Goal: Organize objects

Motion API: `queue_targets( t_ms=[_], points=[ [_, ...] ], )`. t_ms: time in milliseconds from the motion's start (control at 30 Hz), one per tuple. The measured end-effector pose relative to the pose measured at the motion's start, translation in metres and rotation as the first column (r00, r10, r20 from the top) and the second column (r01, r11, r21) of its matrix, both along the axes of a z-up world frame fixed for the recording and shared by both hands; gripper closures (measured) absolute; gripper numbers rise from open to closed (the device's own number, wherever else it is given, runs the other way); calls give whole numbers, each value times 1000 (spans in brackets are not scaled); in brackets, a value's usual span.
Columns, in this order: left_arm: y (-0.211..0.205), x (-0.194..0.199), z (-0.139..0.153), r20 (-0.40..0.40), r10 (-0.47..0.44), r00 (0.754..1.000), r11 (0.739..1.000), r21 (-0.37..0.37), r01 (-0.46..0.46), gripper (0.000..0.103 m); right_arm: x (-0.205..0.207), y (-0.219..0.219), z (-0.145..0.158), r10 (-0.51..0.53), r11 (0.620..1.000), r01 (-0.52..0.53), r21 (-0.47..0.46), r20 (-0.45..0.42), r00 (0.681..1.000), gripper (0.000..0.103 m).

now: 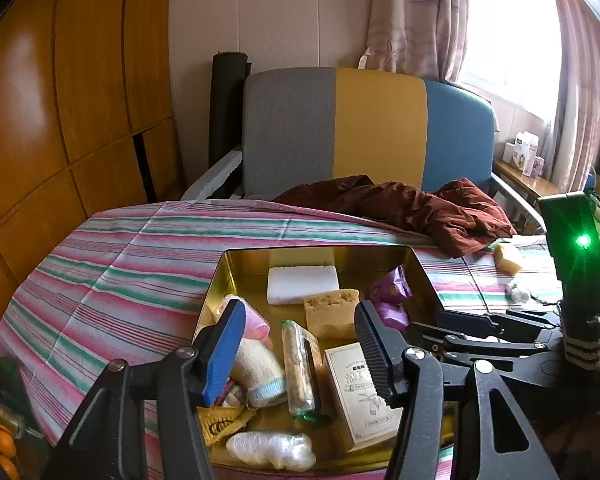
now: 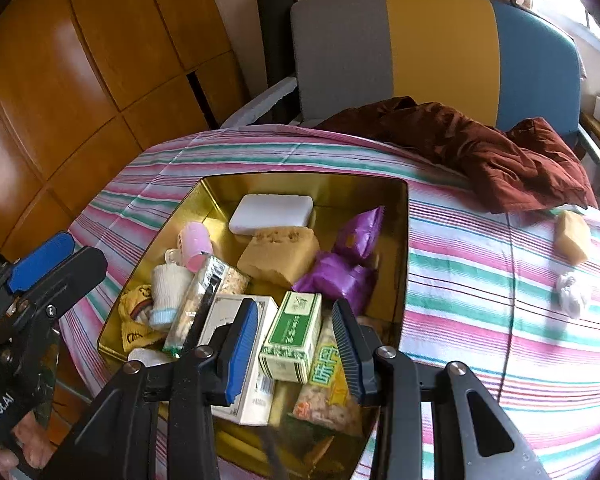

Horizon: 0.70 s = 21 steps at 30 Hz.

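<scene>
Right gripper (image 2: 298, 354) jaws wide apart over the gold tin (image 2: 400, 240), gripping nothing; green box (image 2: 294, 336) lies between them. Left gripper (image 1: 300, 344) likewise empty. Tin mostly filled. Outstanding, beyond the tin: sponge (image 2: 573, 236), white wad (image 2: 572, 294).

1. The left wrist view is taken low and close over the near edge of the gold tin (image 1: 220, 276), facing the chair (image 1: 368, 128).
2. The right wrist view is angled down more steeply over the same tin (image 2: 400, 240).
3. Tin, striped cloth (image 1: 112, 264) and chair are shared.
</scene>
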State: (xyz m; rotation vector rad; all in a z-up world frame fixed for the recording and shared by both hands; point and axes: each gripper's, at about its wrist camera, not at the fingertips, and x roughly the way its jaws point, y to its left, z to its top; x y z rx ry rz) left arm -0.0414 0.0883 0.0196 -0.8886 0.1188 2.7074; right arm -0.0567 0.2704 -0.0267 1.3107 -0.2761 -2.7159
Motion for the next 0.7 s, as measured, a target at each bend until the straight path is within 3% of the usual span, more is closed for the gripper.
queue_targets(
  t_ms=[400, 700],
  points=[
    [-1, 22, 1, 2, -14, 1000, 1000, -4, 14, 40, 30, 3, 8, -21, 999, 22, 28, -31, 999, 62],
    [22, 39, -1, 9, -87, 996, 996, -37, 87, 40, 51, 46, 3, -120, 993, 120, 20, -13, 993, 61]
  ],
)
